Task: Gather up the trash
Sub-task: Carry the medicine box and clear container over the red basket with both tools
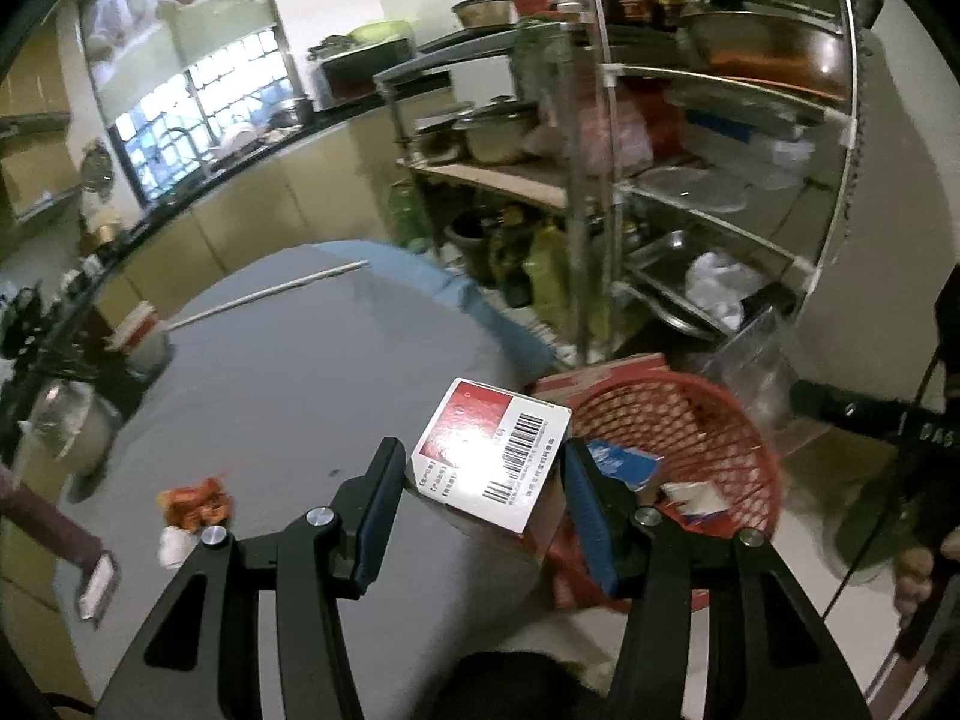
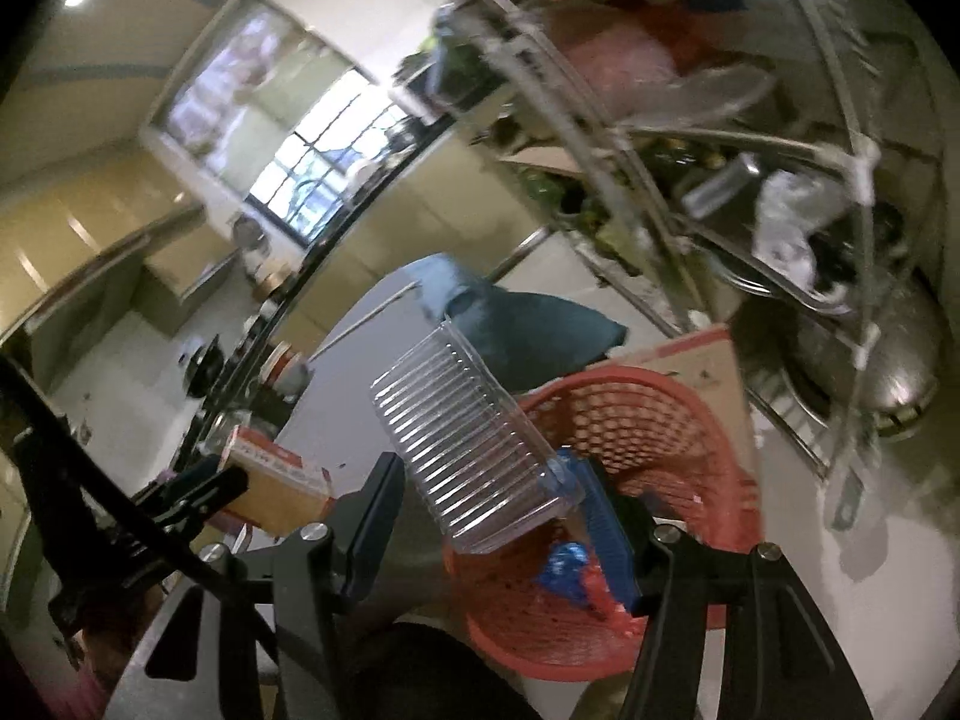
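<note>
Between left tongs (image 1: pixel 480 480) — barcoded carton (image 1: pixel 492 450)

Red-and-white carton (image 1: pixel 492 450) with barcode face up sits between my left gripper (image 1: pixel 480 504) pads, tilted, at the grey table's edge just beside the basket. Clear ribbed plastic tray (image 2: pixel 474 450) sits in my right gripper (image 2: pixel 492 516), slanted, its lower end touching the right pad, hanging over the basket rim. Red mesh basket (image 1: pixel 690 420) stands on the floor beside the table, upright; inside it lie a blue wrapper (image 1: pixel 624 462) and a white scrap (image 1: pixel 696 495). On the table I see a crumpled orange wrapper (image 1: pixel 195 501) with a white wad (image 1: pixel 174 546) touching it, well apart from the carton.
</note>
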`<state>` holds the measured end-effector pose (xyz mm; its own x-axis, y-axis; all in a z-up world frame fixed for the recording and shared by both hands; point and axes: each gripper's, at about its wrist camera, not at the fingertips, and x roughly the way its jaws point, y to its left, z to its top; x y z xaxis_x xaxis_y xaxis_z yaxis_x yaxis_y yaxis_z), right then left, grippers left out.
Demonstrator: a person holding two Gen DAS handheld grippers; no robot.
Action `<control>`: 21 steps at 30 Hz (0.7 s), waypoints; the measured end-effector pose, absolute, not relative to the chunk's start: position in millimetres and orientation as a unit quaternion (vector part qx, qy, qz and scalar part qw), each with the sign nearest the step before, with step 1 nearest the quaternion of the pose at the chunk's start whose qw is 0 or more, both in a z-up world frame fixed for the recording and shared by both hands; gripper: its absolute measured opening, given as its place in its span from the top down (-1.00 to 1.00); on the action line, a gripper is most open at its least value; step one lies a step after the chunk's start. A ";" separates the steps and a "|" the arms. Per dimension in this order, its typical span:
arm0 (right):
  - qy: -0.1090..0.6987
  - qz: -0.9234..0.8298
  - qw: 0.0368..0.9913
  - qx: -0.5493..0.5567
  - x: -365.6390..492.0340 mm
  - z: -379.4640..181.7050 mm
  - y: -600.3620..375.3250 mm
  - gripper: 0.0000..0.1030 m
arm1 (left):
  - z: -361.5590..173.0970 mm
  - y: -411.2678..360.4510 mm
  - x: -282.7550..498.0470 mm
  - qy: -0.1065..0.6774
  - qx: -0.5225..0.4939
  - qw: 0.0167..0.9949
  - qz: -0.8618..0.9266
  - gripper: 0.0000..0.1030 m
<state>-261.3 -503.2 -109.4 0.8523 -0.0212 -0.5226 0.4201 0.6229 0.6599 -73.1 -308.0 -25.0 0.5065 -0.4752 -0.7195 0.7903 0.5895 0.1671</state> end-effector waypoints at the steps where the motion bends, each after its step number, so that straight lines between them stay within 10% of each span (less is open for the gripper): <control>1: 0.241 -0.130 0.865 0.422 -264.8 -114.2 -506.6 -0.21 | -27.6 -314.3 -74.2 0.325 0.241 0.828 -0.388 -0.07; 21: 0.255 -0.139 0.839 0.459 -272.0 -152.0 -517.6 -0.22 | -60.6 -365.1 -102.0 0.327 0.275 0.804 -0.414 -0.07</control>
<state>-272.0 -517.6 -152.0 0.8315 0.0000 -0.5555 0.4678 0.5391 0.7003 -102.0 -365.1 -60.6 0.4431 -0.4846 -0.7542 0.8453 0.5059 0.1717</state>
